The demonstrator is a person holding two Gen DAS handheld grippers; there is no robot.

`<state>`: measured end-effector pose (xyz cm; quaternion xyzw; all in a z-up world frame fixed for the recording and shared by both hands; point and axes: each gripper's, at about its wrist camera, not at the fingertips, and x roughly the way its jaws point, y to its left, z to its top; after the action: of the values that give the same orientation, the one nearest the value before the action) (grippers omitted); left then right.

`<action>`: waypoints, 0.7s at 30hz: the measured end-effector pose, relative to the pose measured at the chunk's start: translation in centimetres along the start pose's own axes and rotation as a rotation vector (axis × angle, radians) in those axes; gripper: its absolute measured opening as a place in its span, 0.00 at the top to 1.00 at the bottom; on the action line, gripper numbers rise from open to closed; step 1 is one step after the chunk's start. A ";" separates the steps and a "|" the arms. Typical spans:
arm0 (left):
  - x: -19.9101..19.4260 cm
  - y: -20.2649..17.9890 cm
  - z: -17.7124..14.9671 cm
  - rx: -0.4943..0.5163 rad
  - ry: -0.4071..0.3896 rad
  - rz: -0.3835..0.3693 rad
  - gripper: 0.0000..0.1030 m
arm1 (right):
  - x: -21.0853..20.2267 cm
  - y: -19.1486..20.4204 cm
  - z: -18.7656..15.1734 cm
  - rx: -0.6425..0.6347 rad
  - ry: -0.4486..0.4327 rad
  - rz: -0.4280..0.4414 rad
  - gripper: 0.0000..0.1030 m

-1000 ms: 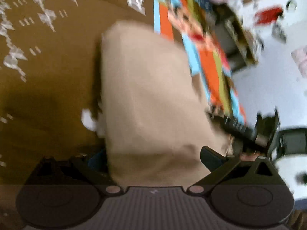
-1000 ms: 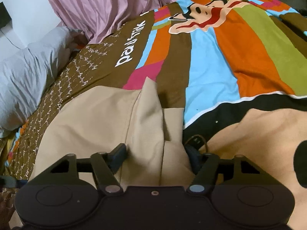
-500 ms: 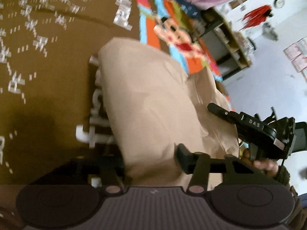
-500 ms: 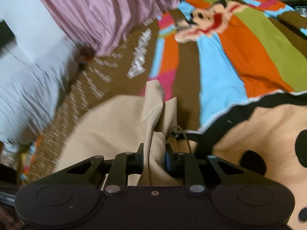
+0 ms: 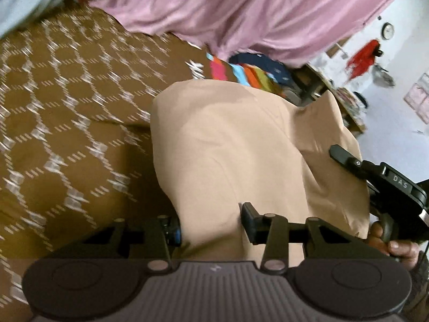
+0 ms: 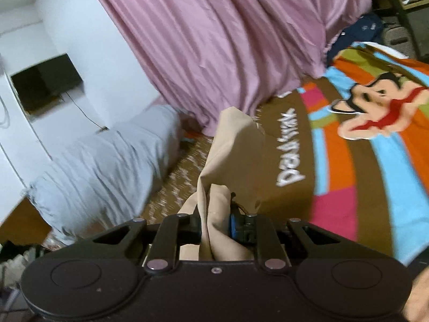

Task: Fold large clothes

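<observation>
A large beige garment [image 5: 230,145] hangs lifted above the brown patterned bedspread [image 5: 59,112]. My left gripper [image 5: 210,229] is shut on its near edge, with a thick fold of cloth between the fingers. My right gripper [image 6: 214,226] is shut on another bunched part of the same beige garment [image 6: 228,150], which rises in front of it. The right gripper also shows in the left wrist view [image 5: 380,182], at the garment's right edge, held by a hand.
A colourful striped cartoon blanket [image 6: 370,139] covers the bed on the right. A pink curtain [image 6: 214,35] hangs behind. A grey pillow [image 6: 102,171] lies at the left. A shelf [image 5: 316,86] and white wall stand beyond the bed.
Both grippers closed on the garment and lifted it off the bed. Both views tilted upward, so the curtain and wall now show.
</observation>
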<state>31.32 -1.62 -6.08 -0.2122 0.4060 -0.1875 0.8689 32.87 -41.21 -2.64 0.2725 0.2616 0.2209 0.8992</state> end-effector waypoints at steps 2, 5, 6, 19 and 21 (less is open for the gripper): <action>-0.2 1.7 0.3 -0.003 0.005 0.039 0.55 | 2.0 0.8 -0.1 0.006 -0.010 0.024 0.82; 1.0 4.6 -0.7 -0.049 0.064 0.107 0.52 | 5.2 0.9 -1.0 0.040 0.021 0.024 0.82; 1.4 5.8 -1.4 -0.072 0.087 0.135 0.50 | 6.7 0.7 -1.8 0.056 0.047 0.009 0.82; -0.8 8.7 -4.3 -0.130 0.105 0.221 0.24 | 9.6 -2.4 -10.3 0.125 0.210 -0.233 0.64; -1.2 8.3 -4.7 -0.124 0.103 0.236 0.19 | 8.8 -1.9 -9.8 0.089 0.204 -0.270 0.61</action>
<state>28.22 4.91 -12.35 -0.2063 0.4831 -0.0690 0.8481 34.30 -34.21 -13.90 0.2506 0.3952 0.1128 0.8765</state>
